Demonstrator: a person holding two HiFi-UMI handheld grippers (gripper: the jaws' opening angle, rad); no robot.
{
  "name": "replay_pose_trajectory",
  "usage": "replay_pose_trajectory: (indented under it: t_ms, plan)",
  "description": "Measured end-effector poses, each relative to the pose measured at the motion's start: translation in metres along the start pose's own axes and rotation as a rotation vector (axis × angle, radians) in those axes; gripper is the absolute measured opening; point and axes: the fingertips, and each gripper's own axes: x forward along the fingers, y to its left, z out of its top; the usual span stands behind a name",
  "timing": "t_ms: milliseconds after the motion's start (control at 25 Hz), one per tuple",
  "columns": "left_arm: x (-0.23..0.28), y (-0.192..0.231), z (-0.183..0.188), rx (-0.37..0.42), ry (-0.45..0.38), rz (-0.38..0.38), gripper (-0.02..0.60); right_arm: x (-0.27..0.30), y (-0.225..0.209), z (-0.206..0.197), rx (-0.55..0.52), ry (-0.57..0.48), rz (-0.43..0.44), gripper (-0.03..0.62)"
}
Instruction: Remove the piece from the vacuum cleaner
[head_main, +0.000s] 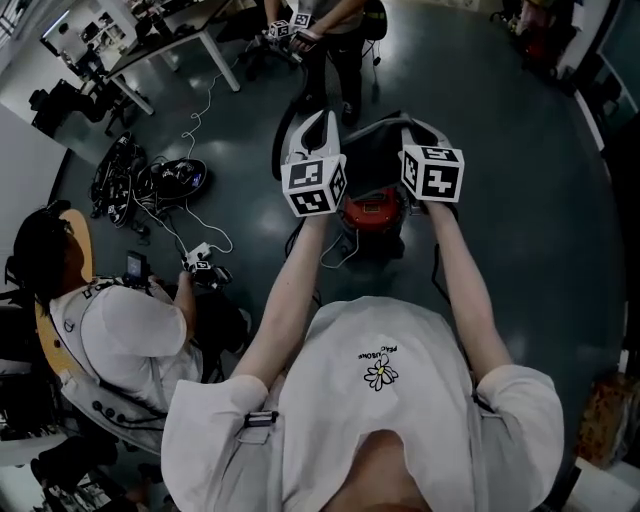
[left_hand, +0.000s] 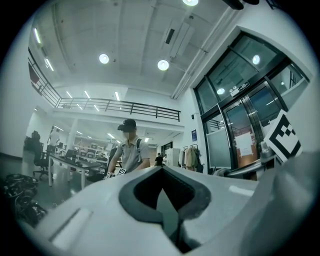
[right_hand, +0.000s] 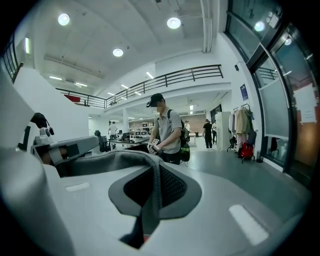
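Below and between the forearms, the grey floor (head_main: 520, 200) carries the vacuum cleaner (head_main: 372, 208), a low canister with a red top and a dark body. It stands directly under the raised tools. A seated person (head_main: 120, 340) is at the left and a standing person (right_hand: 167, 132) is farther off; neither touches the machine.

The piece (right_hand: 107, 161) is a grey, cloth-like band held in the air above the canister and stretched from one tool to the other. Its upper edge folds and sags, so it is judged soft, light and limp rather than rigid. It is not fragile, though it could tear or slip if pulled by a thin margin. Whether any part of it is joined to the machine cannot be told from these views.

The right gripper (right_hand: 150, 190) has its jaws closed on the band, which passes between the dark pads and runs off toward the other tool. The left gripper (left_hand: 162, 200) also has its jaws drawn together, and a thin grey edge, judged to be the same band, is pinched between them.

Suggested hold: deep between the pads and well in from the edge, one grip at each end, so the band lifts evenly without bunching.
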Motion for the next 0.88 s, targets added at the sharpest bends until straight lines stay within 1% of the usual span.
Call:
replay_pose_trajectory:
  t_ms: [360,880]
  plan:
    - [-0.0022,-0.0017,-0.0067,-0.008,0.009,-0.016,0.001,-0.0070,0.0010,0.0007,-0.012,-0.023,-0.021,0.035]
    - [0.0039,-0.0027,-0.0088,-0.016,0.024,-0.033,0.000,-0.0067,-0.0018,0.0044,-0.025,-0.029,-0.032,0.035]
